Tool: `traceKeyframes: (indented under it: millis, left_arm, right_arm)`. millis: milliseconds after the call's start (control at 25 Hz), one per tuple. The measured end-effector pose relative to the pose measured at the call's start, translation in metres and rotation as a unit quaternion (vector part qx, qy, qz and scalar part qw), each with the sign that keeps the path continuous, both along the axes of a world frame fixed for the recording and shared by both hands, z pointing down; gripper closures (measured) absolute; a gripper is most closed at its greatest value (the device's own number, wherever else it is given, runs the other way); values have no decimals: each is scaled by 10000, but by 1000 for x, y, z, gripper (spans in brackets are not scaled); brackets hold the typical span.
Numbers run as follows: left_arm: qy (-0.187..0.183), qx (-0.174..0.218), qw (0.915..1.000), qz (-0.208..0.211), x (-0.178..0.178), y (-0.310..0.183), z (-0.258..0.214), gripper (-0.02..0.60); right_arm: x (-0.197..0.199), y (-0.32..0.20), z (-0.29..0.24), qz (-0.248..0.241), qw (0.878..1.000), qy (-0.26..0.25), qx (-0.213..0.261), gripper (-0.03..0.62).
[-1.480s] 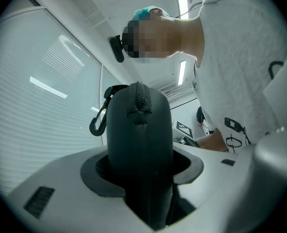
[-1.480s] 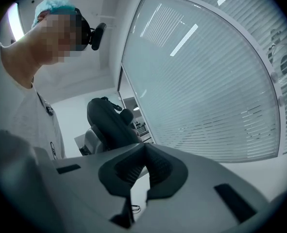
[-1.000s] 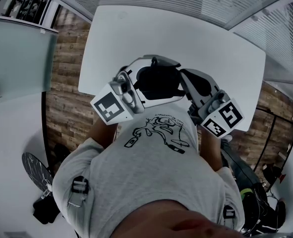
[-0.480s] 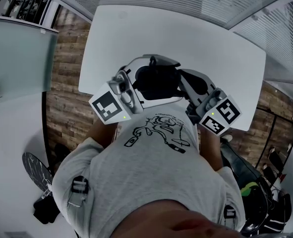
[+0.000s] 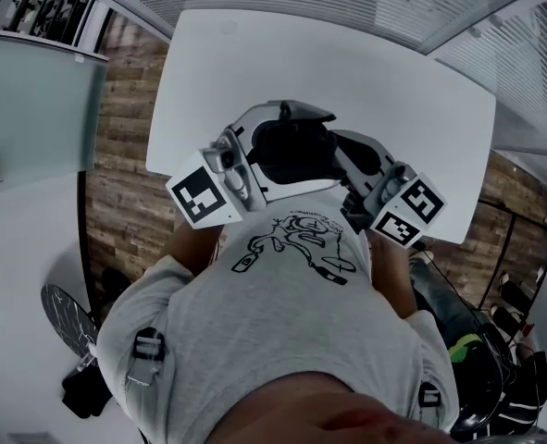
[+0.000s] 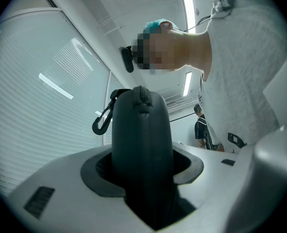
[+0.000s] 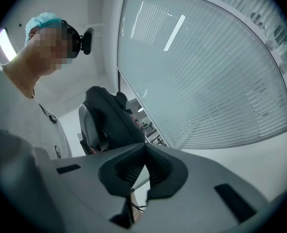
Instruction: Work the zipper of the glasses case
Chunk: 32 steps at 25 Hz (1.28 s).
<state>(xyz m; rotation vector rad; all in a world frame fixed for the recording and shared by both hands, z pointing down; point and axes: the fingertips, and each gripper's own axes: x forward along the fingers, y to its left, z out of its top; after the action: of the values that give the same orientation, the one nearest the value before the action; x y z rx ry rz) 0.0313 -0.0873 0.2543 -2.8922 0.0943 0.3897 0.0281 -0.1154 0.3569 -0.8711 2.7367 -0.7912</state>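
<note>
the glasses case (image 6: 142, 144) is off the worktop (image 5: 347, 63), held up in front of the person's chest between the two tools. the left gripper (image 6: 143, 169) is clamped on it. its fingers (image 6: 97, 171) press the case's two flanks, and the case stands upright out of them, with the zipper (image 6: 141, 95) running over the top end and a small carabiner (image 6: 102, 121) hanging at its left side. the right gripper (image 7: 144, 149) comes at the case from the other side; its fingers are clenched, pads meeting tip to tip right at the case's edge. whether a zipper tab is pinched between them can't be made out, since the tips hide that spot.

judging by this, the step in hand is the zipper stroke itself: one tool anchors, the other is at the track. how far the zipper stands open i can't tell. the next move calls for a firm left grasp while the right draws along the track, following the bend round the end rather than pulling straight — a straight tug would likely twist the case in the left fingers or slip off the tab.
</note>
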Motion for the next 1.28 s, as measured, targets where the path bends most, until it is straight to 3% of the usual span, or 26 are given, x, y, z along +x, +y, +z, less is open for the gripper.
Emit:
traceKeyframes:
  millis: [1280]
  left_arm:
    - [356, -306, 9989, -59, -6, -2, -4, 333]
  right_arm:
    - [-8, 5, 10, 5, 9973, -575, -454, 588]
